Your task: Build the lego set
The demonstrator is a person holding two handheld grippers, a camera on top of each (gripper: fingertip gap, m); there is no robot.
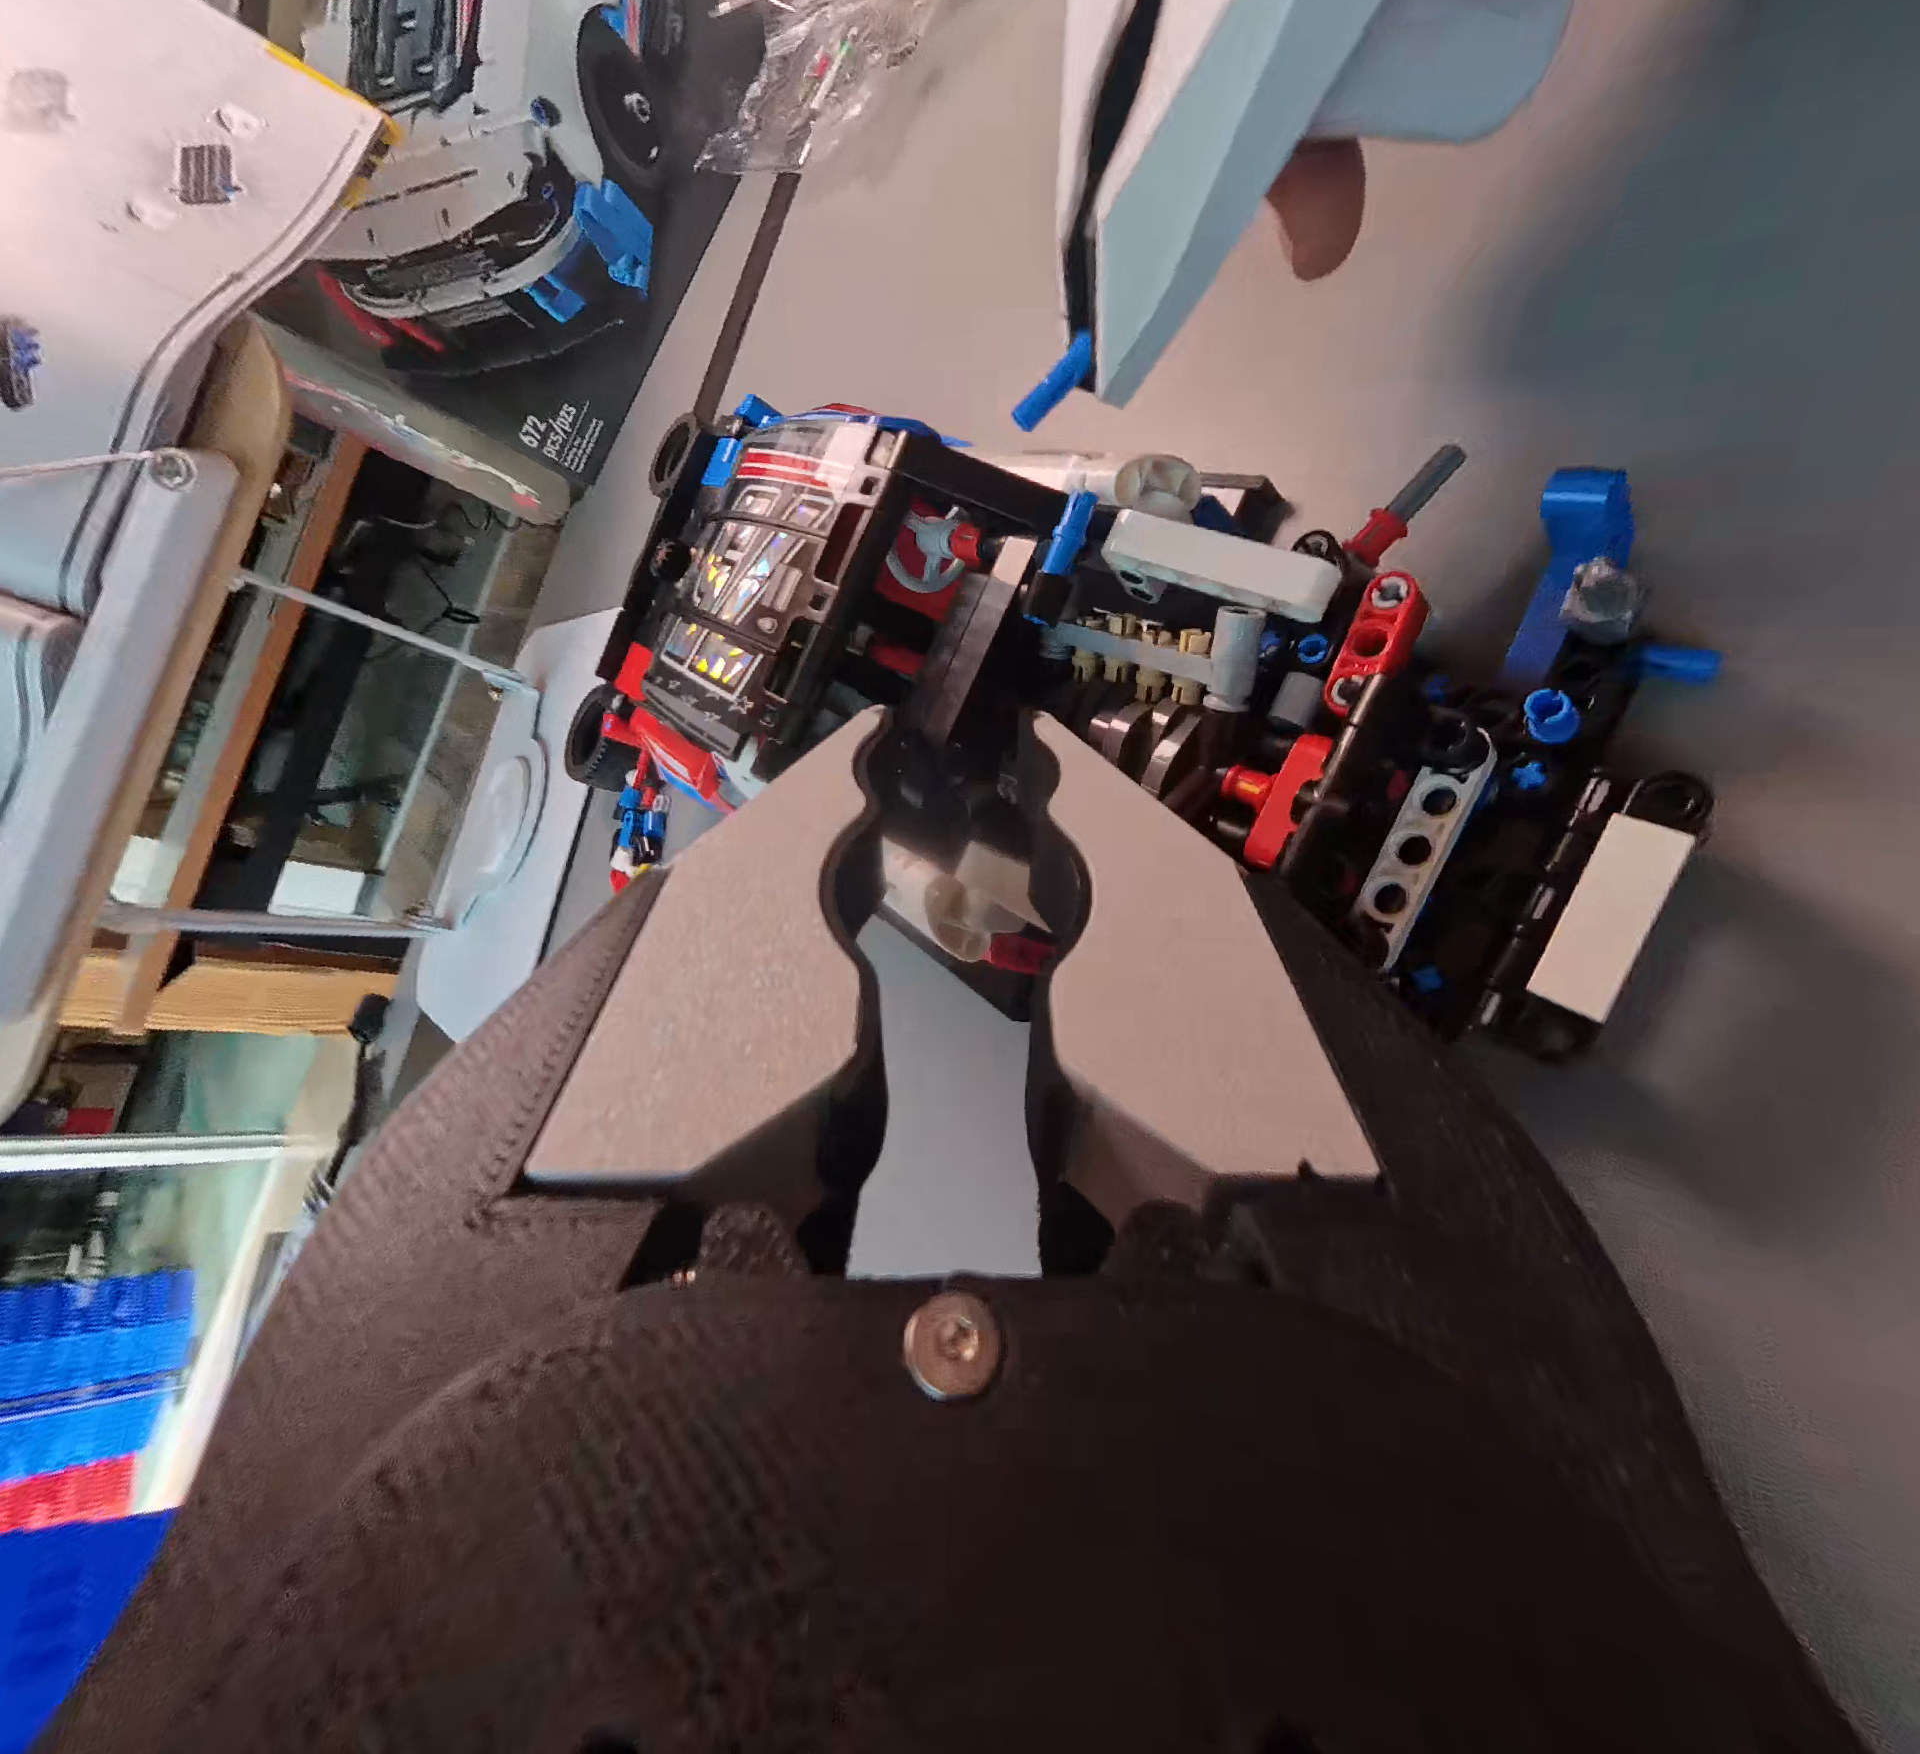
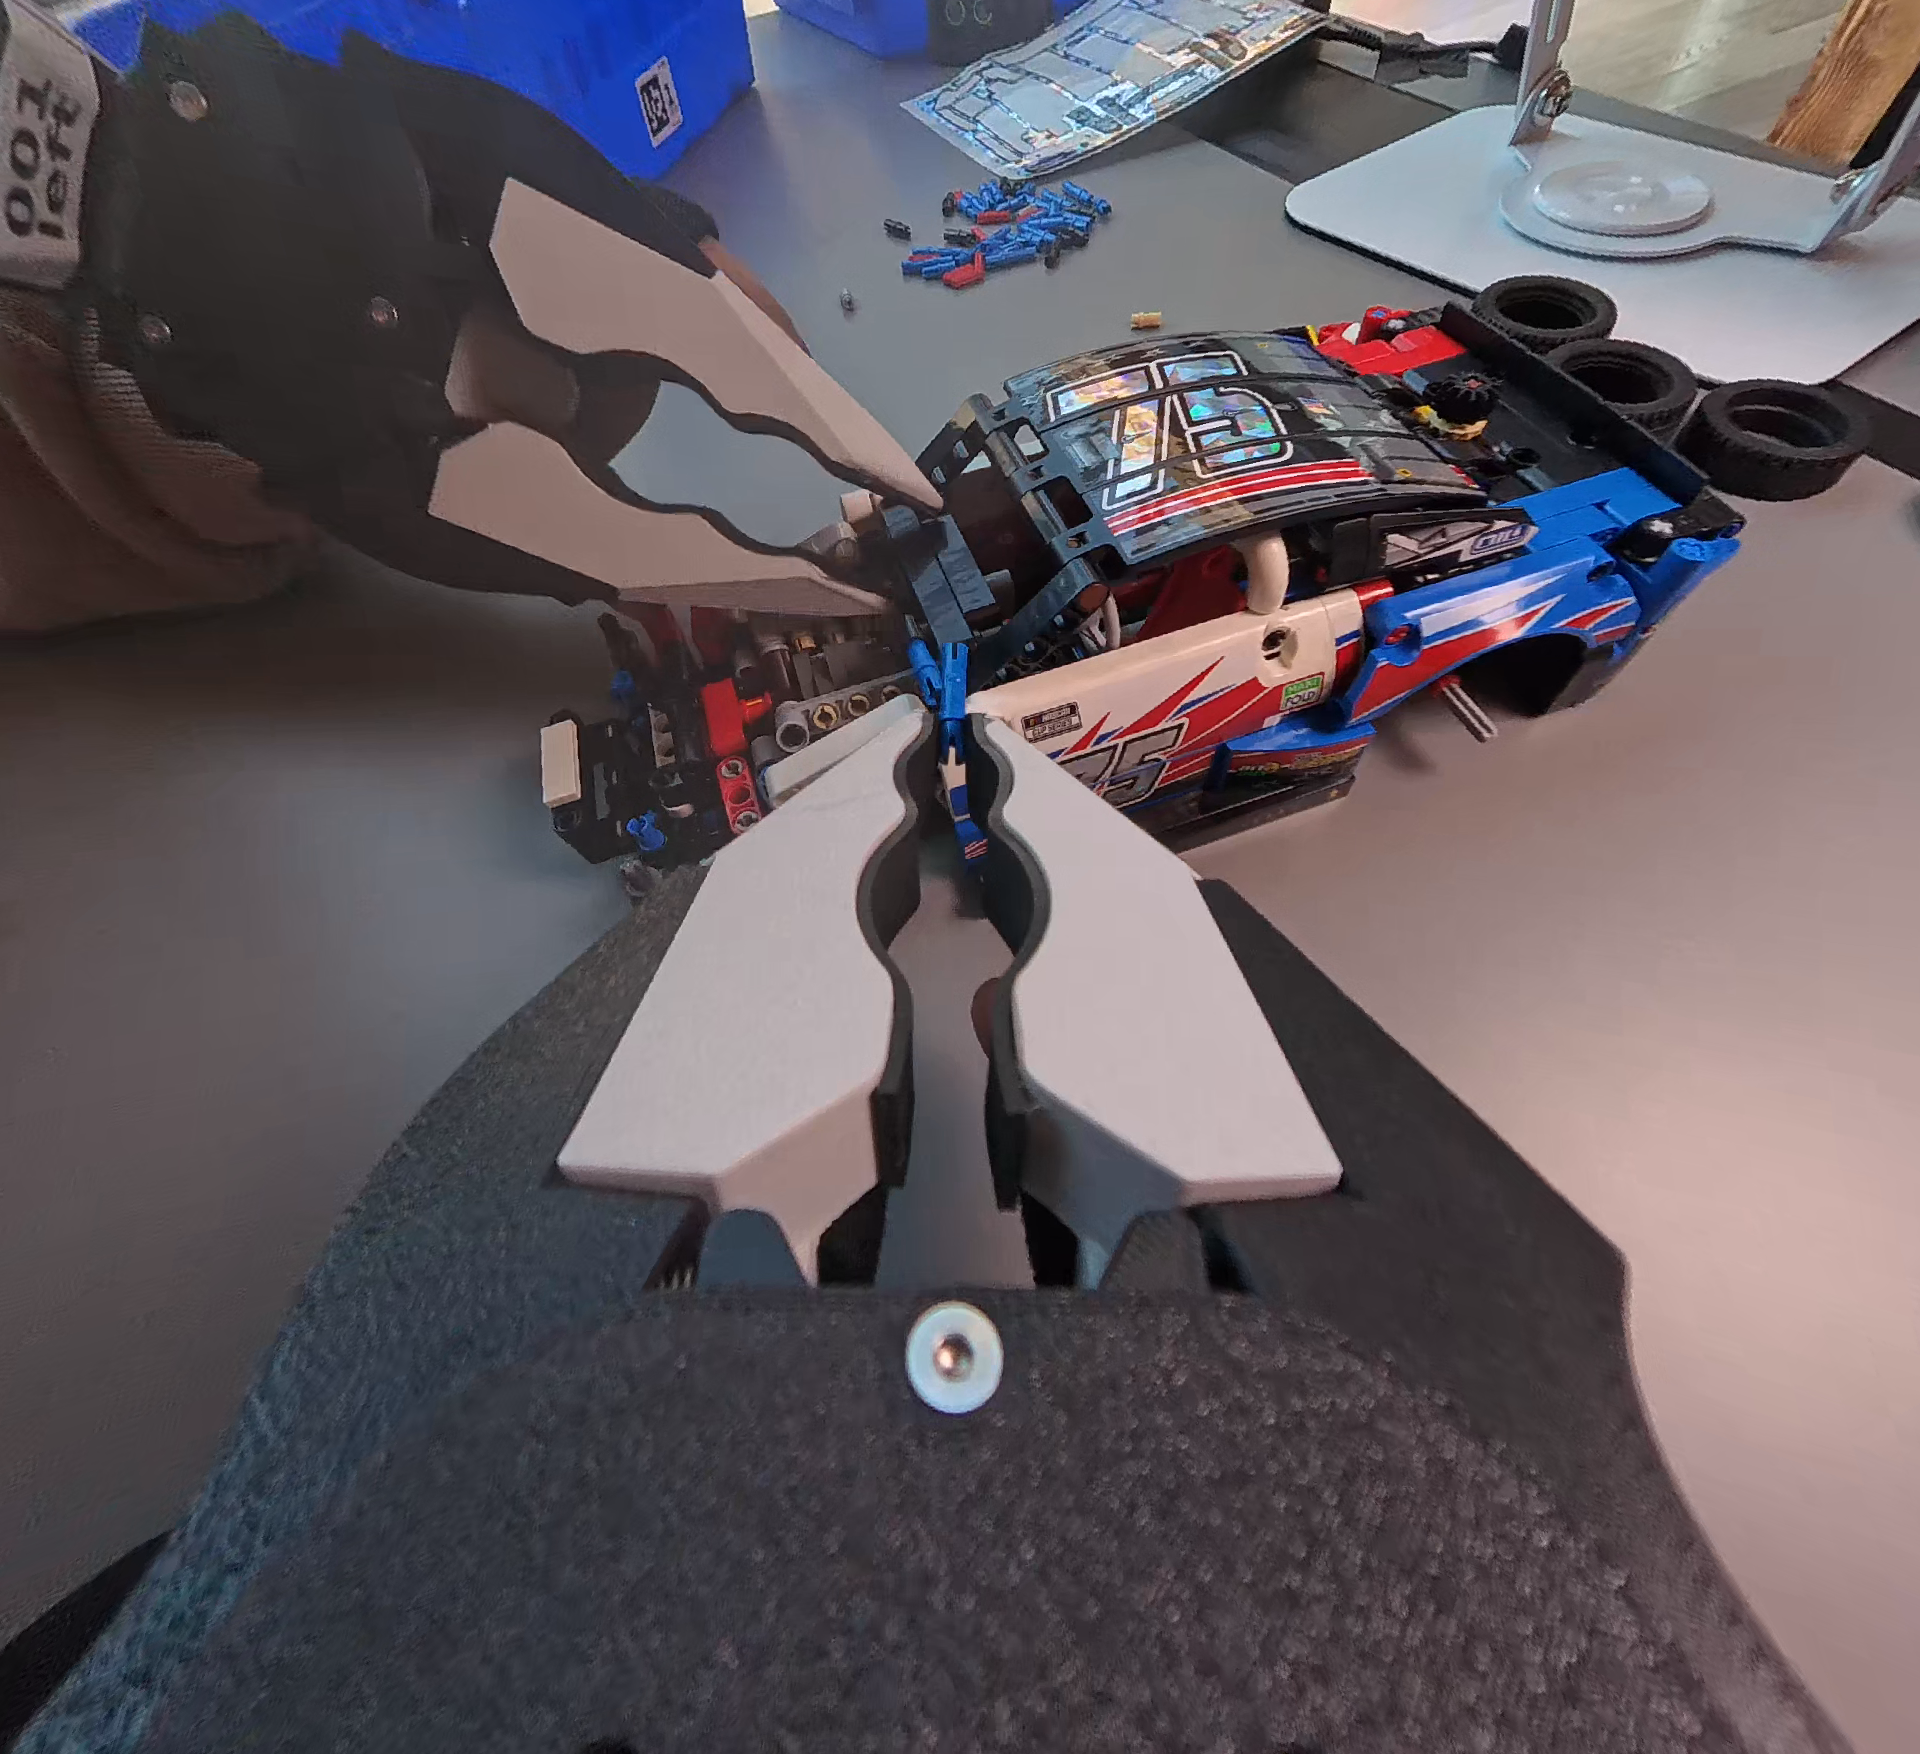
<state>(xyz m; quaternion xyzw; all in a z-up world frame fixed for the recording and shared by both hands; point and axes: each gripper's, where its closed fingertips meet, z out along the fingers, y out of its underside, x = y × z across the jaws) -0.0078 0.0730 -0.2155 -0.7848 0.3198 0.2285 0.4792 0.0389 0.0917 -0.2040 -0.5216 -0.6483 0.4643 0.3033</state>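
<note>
Car (image 2: 1299,561) body mostly built; engine bay bare, tyres (image 2: 1766,437) loose; left tongs (image 2: 914,551) clamp its frame, right tongs (image 2: 951,728) pinch blue pin (image 2: 951,696)

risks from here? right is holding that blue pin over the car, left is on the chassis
1. The blue pin is pinched only at the right gripper tips, so it could twist or slip out when pushed in.
2. The left gripper grips just one small spot on the car, so pushing may pivot it.
3. The loose tyres lean against its rear and could roll off.

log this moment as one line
left gripper: shut on car | right gripper: shut on blue pin | phase: inserting
</note>
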